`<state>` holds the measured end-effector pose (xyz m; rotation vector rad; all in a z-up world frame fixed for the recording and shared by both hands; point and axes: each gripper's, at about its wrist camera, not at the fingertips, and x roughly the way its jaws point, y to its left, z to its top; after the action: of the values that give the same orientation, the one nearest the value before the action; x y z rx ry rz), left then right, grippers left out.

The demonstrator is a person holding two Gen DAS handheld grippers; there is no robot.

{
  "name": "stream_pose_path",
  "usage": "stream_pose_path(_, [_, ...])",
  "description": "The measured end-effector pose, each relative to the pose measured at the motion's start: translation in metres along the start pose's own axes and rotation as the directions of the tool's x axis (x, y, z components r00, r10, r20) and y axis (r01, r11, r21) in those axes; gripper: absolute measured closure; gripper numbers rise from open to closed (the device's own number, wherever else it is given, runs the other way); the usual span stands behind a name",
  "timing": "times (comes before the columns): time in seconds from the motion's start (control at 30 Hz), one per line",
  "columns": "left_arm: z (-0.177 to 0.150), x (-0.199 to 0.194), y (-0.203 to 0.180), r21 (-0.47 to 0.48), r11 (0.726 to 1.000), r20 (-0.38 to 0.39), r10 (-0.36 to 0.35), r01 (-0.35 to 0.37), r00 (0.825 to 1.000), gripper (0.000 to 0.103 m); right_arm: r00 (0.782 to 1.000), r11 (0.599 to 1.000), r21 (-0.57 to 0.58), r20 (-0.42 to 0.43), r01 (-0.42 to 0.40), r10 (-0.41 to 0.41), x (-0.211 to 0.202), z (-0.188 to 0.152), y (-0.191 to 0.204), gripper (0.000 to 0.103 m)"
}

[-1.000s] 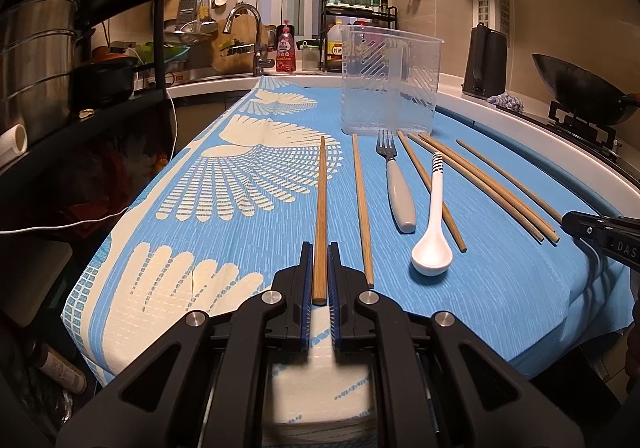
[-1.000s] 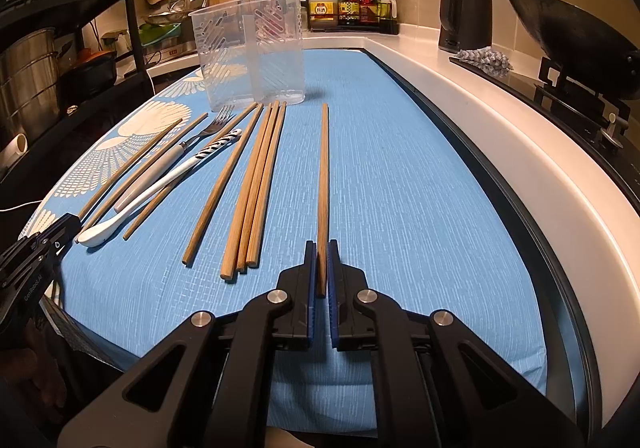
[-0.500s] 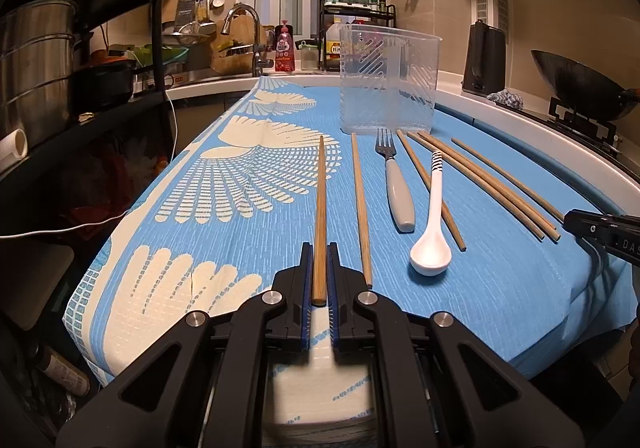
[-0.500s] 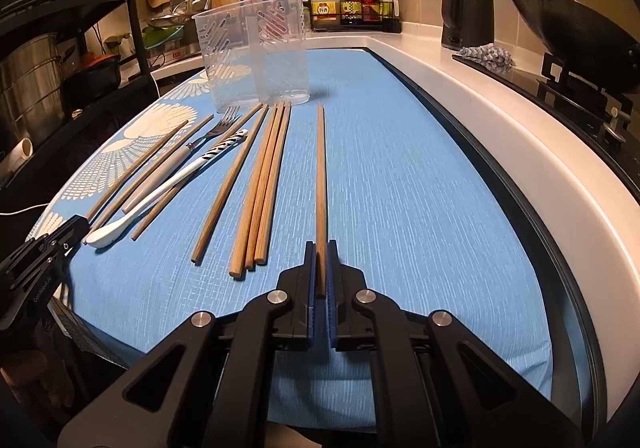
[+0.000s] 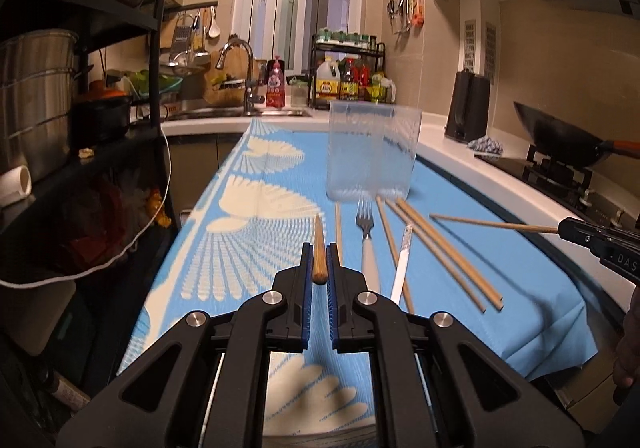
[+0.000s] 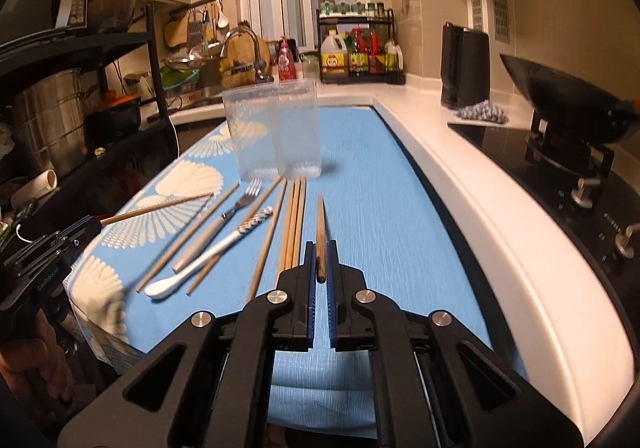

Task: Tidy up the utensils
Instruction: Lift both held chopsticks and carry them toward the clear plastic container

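- Our left gripper [image 5: 320,262] is clamped on the butt end of a brown wooden chopstick [image 5: 319,248]; the stick is off the cloth, tip pointing far, toward the holder.
- Our right gripper [image 6: 321,262] grips a second wooden chopstick [image 6: 320,234] the same way, also raised. In the left wrist view that stick angles across toward the middle.
- Clear plastic two-compartment utensil holder [image 6: 276,131] stands upright at the far end of the blue cloth with white fan print [image 6: 376,183]. Both compartments look empty, as far as we can see through the walls.
- Still lying flat on the cloth, near side of the holder: one loose chopstick [image 6: 188,238] at left, grey-handled metal fork [image 6: 224,221], white ceramic spoon with striped handle [image 6: 212,252], another chopstick partly under the spoon, one more beside it, then a bundle of three chopsticks [image 6: 294,224] touching side by side.
- Status, our read: early. Nothing placed yet; two chopsticks in transit, everything else untouched.
- Left to do: drop both held sticks into a compartment, then the remaining chopsticks, fork and spoon.
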<state>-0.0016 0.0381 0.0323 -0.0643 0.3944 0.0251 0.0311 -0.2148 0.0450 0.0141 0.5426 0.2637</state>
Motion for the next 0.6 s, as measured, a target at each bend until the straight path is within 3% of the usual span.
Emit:
stream_pose_path(0.23, [0.048,-0.008,0.003,0.037,0.999,0.068,-0.007,0.005,0.998,0.096,0.998,1.000,0.012,0.069,-0.015,0.014,-0.015,0.047,-0.003,0.098])
stream_pose_path(0.6, [0.132,0.013,0.019,-0.021,0.997,0.021,-0.071,0.072,0.997,0.096,0.995,1.000,-0.004,0.102,-0.021,0.021,-0.007,0.127,0.005,0.098])
